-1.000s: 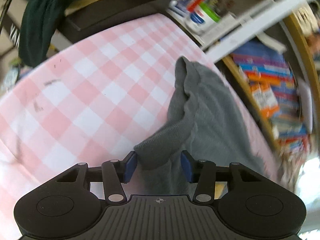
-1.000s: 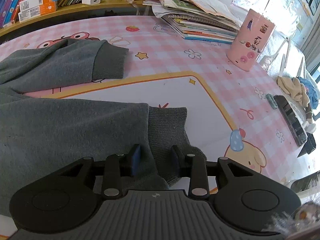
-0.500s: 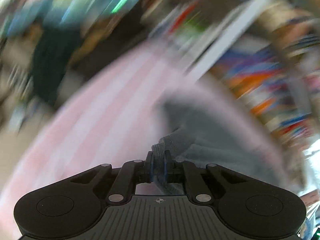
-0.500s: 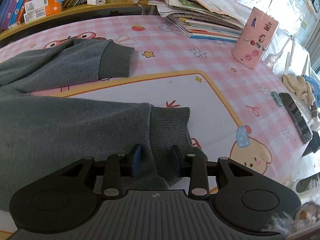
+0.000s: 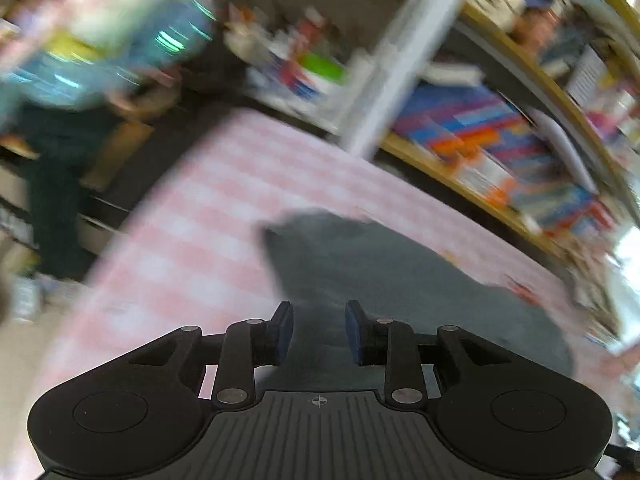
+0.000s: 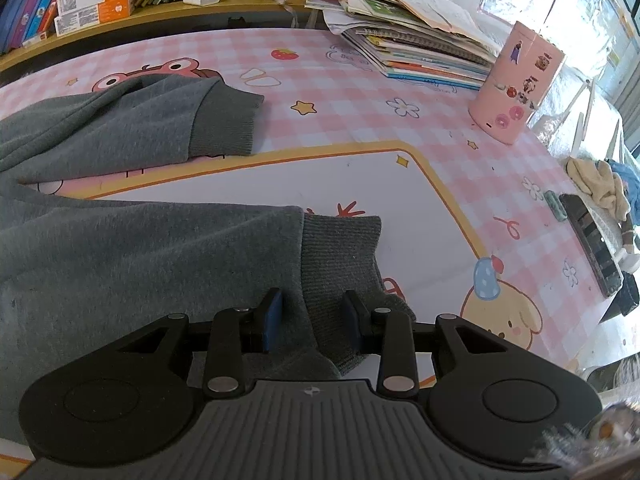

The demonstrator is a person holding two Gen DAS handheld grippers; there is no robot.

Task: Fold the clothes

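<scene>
Sweater (image 6: 120,264) is grey knit fleece, laid flat on the pink checked table cover (image 6: 352,92), with ribbed bands at hem and cuff.

Right wrist view, near to far:
- Right gripper (image 6: 310,320) is seen part open, blue pads either side of the ribbed hem band (image 6: 340,252) at the sweater's corner. A clear gap is seen between the left pad and the fabric; contact at the right pad cannot be told. No firm pinch is shown.
- Hem corner is curled under slightly just below the pads; the body fabric is smooth, with no deep creases near the gripper.
- Body is spread to the left over the white panel with the yellow border.
- One sleeve (image 6: 132,120) is laid beyond the body, roughly parallel to it, its ribbed cuff (image 6: 226,124) pointing right and lying flat on the cover.
- Farther back: a pink cup (image 6: 516,84) with stickers, a stack of books (image 6: 416,48), and a shelf of books along the table's far edge.

Left wrist view, heavily motion-blurred:
- Left gripper (image 5: 319,332) jaws are opening; a gap is seen between the blue pads. Grey fabric is seen behind and below the gap, but whether any lies between the pads cannot be told. Nothing is seen pressed by them.
- Sweater's dark grey mass (image 5: 380,272) is seen ahead of the pads on the checked cover, its outline rounded; no detail is resolved.
- Bookshelves are seen blurred beyond the table.
</scene>
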